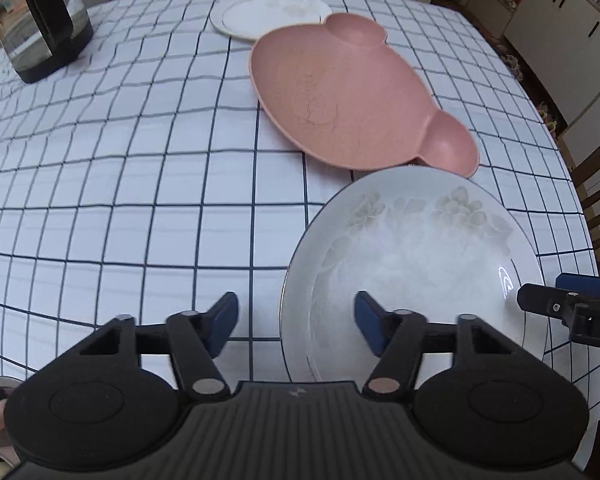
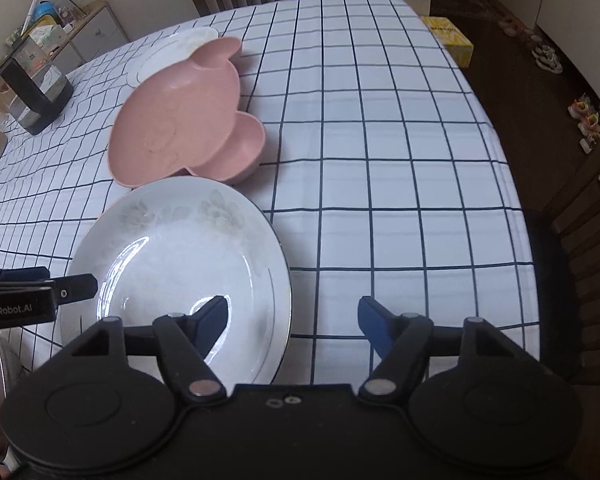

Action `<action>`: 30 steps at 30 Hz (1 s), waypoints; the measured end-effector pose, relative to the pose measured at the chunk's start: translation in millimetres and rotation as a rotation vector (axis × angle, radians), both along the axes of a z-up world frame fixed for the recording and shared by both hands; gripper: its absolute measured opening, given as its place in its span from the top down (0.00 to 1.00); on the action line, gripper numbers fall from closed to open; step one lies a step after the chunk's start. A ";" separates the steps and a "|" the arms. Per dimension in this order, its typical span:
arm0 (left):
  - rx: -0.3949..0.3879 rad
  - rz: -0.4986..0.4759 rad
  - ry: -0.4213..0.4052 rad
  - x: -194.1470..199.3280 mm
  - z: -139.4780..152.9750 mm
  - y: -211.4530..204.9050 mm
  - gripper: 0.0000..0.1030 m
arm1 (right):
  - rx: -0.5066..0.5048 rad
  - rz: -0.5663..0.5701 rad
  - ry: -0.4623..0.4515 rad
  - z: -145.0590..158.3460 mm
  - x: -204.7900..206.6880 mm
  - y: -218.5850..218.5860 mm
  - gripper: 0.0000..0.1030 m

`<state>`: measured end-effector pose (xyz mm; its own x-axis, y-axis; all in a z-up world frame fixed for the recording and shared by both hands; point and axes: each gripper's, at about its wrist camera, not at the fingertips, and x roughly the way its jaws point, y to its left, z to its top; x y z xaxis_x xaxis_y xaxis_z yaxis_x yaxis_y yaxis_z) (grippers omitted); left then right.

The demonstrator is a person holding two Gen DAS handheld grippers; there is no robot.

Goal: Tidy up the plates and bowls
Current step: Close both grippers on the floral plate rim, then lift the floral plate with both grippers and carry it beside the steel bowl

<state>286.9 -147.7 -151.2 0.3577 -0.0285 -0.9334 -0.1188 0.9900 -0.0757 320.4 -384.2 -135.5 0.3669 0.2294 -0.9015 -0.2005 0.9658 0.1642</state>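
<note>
Two handheld grippers flank a white floral plate (image 1: 412,264) on a desk (image 1: 120,200) covered in a blue-checked cloth, as a person sets about organizing plates and bowls. The left gripper (image 1: 296,328) straddles the plate's left rim: one blue pad hangs over the cloth, the other over the plate's inner face, and neither appears to press on the china. The right gripper (image 2: 292,320) mirrors it at the opposite rim, with one pad over the plate's well and the other out over the bare cloth. Both stand partly open, with the rim in the gap and nothing clamped.

The plate lies flat, just ahead of and below both grippers, between them, so each arm is about equally near its own edge. In each wrist view the tip of the other gripper pokes in from the side, level with the plate's middle.

Beyond the plate, and touching or nearly touching its far edge, sits a pink divided dish (image 1: 340,92) with two round ear-like compartments, its long axis running diagonally away from the grippers. A second white plate (image 1: 268,12) rests past that, partly overlapped by the pink dish. A dark-handled glass jug (image 1: 40,20) stands well apart at the far left.

The likely next move is a two-sided pinch on the near plate's rim.
</note>
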 end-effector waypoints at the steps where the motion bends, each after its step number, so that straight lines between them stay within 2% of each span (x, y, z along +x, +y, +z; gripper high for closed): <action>1: -0.002 0.006 0.008 0.5 -2.2 0.3 0.47 | 0.004 0.004 0.009 -2.4 2.1 0.0 0.37; 3: -0.012 0.006 0.017 1.3 -5.3 0.8 0.58 | 0.008 0.010 0.022 -5.3 3.0 0.4 0.49; 7: -0.037 0.025 0.027 1.0 -8.3 2.9 0.70 | 0.030 0.015 0.046 -9.7 3.5 -0.1 0.61; 8: -0.042 0.031 0.026 0.6 -8.5 3.5 0.72 | 0.034 0.015 0.050 -10.4 3.0 -0.3 0.66; 9: -0.053 0.033 0.024 0.4 -8.3 3.7 0.78 | 0.036 0.015 0.052 -10.8 2.6 -0.3 0.71; 14: -0.058 0.040 0.023 -0.5 -7.1 4.0 0.79 | 0.085 -0.019 0.074 -13.4 1.3 -6.1 0.88; 20: -0.042 0.036 0.002 -8.6 -0.8 3.3 0.84 | 0.088 -0.051 0.065 -11.6 -4.9 -6.0 0.90; 30: -0.101 0.005 0.014 -40.5 5.0 -0.5 0.84 | 0.107 -0.069 0.082 -6.8 -31.8 -19.6 0.91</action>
